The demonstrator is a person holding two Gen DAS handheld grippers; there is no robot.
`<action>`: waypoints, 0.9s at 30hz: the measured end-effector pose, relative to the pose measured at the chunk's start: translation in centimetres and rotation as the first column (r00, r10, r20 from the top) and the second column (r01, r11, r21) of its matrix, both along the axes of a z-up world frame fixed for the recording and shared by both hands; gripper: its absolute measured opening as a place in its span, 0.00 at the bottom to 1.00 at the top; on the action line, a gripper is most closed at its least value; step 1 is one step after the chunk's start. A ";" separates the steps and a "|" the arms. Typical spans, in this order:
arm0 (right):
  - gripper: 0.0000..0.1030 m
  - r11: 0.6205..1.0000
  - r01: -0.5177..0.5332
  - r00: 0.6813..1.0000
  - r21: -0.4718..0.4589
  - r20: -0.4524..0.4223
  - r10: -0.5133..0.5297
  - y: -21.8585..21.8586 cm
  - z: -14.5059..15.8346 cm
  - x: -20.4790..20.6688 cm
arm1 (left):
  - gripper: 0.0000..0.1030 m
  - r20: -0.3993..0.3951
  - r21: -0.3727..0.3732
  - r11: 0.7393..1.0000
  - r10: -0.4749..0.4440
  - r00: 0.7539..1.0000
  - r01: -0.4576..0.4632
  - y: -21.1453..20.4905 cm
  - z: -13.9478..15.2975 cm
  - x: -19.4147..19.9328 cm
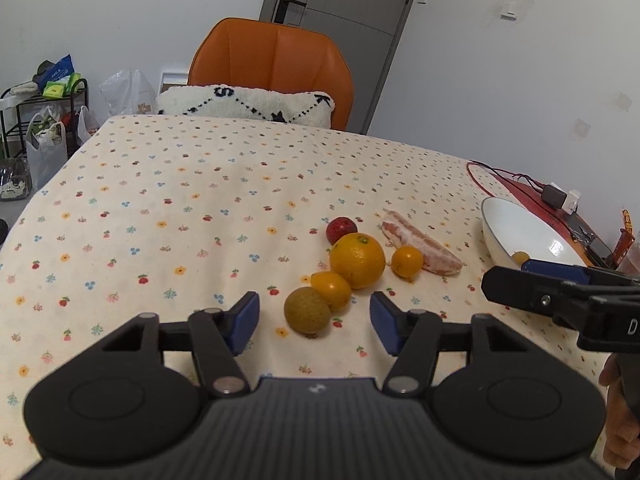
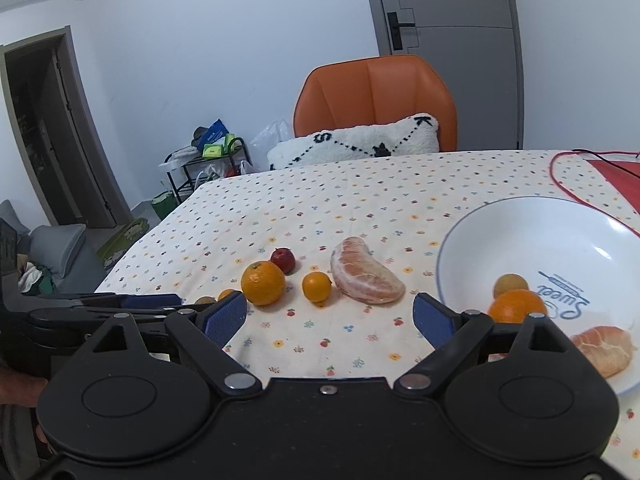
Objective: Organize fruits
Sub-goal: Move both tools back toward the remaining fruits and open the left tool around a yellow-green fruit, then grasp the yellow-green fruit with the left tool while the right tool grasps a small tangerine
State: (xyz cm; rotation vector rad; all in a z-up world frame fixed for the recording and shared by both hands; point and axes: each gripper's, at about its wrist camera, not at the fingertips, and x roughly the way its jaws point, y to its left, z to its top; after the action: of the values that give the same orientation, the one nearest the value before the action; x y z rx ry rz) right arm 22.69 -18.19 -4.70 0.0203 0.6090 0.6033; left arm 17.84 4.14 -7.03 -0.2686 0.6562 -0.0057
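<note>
Left wrist view
Left gripper (image 1: 314, 322): fingers apart, nothing gripped; greenish-brown round fruit (image 1: 307, 310) sits between the pads, no contact visible.
Fruit cluster: small orange fruit (image 1: 331, 289) at 1 o'clock of it, touching; big orange (image 1: 357, 260) beyond.
Pomelo segment (image 1: 420, 248): long axis 10-to-4 o'clock.
Bowl (image 1: 504, 224): cut off by right gripper (image 1: 532, 278).

Right wrist view
Right gripper (image 2: 330, 318): fingers wide apart, empty, over tablecloth (image 2: 360, 200).
Pomelo segment (image 2: 366, 276): 12 o'clock of the gap, long axis 11-to-4.
Bowl (image 2: 472, 232): at 2 o'clock, contents partly hidden by the finger.
</note>
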 end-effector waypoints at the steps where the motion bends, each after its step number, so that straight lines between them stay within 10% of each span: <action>1: 0.88 1.000 -0.004 1.000 -0.003 -0.002 0.004 0.3 -0.1 0.1 | 0.57 0.000 -0.001 1.000 0.002 1.000 -0.002 0.1 -0.2 0.1; 9: 0.87 0.999 -0.043 0.999 -0.025 -0.024 0.042 2.9 -0.7 0.8 | 0.24 0.019 -0.038 0.999 -0.017 1.000 0.017 1.7 -0.7 0.2; 27: 0.63 0.986 -0.162 0.985 -0.035 -0.069 0.159 9.3 -1.6 0.5 | 0.24 0.029 -0.049 0.994 0.099 0.995 -0.097 7.5 -0.4 -2.2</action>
State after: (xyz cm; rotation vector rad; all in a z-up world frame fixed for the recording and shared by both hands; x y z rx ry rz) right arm 23.23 -8.93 -6.34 -0.0476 0.6912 0.7489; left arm 15.63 11.60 -7.39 -0.3461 0.6122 0.0683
